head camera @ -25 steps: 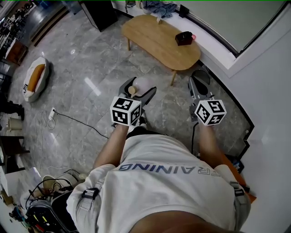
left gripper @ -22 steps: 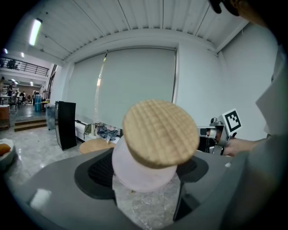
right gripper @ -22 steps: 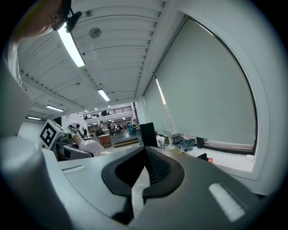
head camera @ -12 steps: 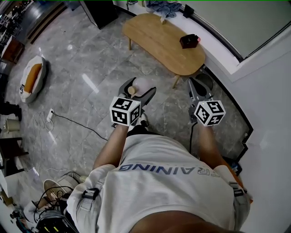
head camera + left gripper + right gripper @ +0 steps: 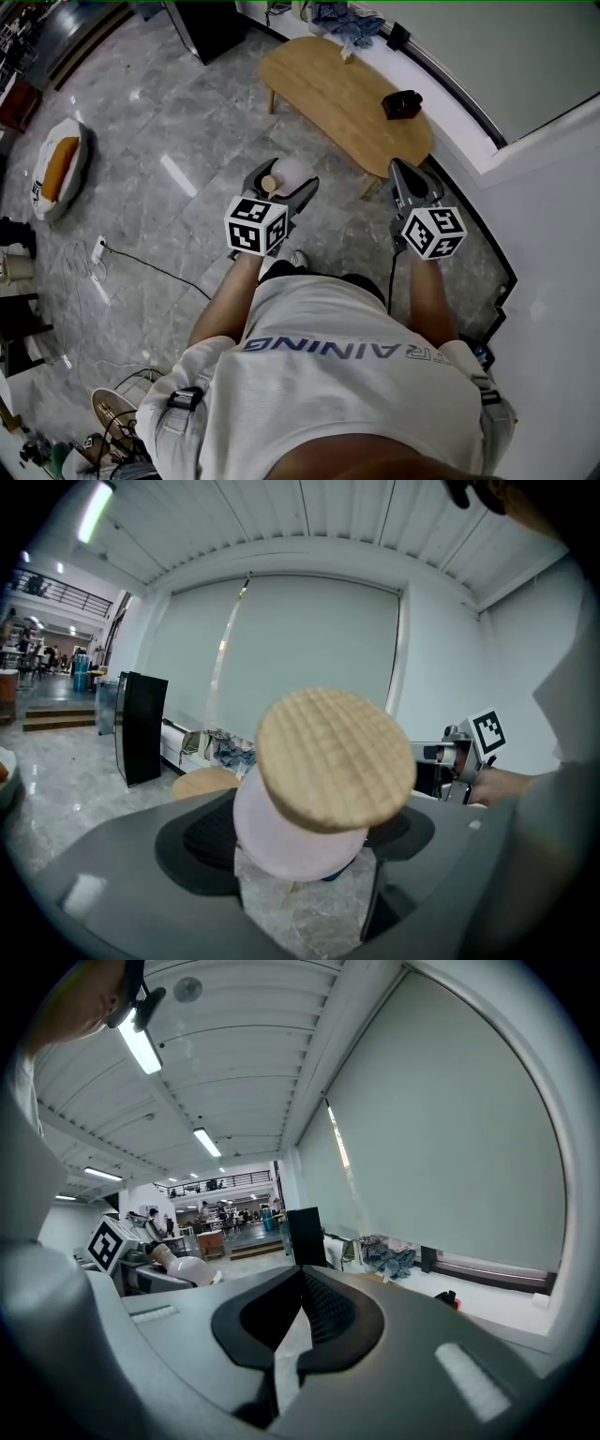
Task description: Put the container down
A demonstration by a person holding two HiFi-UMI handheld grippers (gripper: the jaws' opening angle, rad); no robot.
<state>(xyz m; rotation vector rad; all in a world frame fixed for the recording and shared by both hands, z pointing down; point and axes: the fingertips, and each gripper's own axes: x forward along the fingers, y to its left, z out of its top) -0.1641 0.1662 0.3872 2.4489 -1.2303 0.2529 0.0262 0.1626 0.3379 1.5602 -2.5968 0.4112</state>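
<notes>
A pale round container [image 5: 293, 172] with a wooden lid [image 5: 270, 184] lies tilted between the jaws of my left gripper [image 5: 279, 180], carried above the floor. In the left gripper view its lid [image 5: 335, 758] faces the camera and the dark pads press the pale body [image 5: 300, 846] from both sides. My right gripper [image 5: 410, 178] is held level beside it; its jaws meet at the tip [image 5: 299, 1277] with nothing between them. The oval wooden table [image 5: 337, 89] stands ahead of both grippers.
A black object [image 5: 401, 103] sits on the table's right end and a blue cloth [image 5: 342, 19] lies on the window ledge behind. A black cabinet [image 5: 202, 23] stands at the back left. A pet bed [image 5: 56, 169] and a cable [image 5: 141, 262] lie on the marble floor.
The person has walked forward: the table has come nearer to both grippers and the floor clutter at the bottom left has slid back. The container stays gripped the same way.
</notes>
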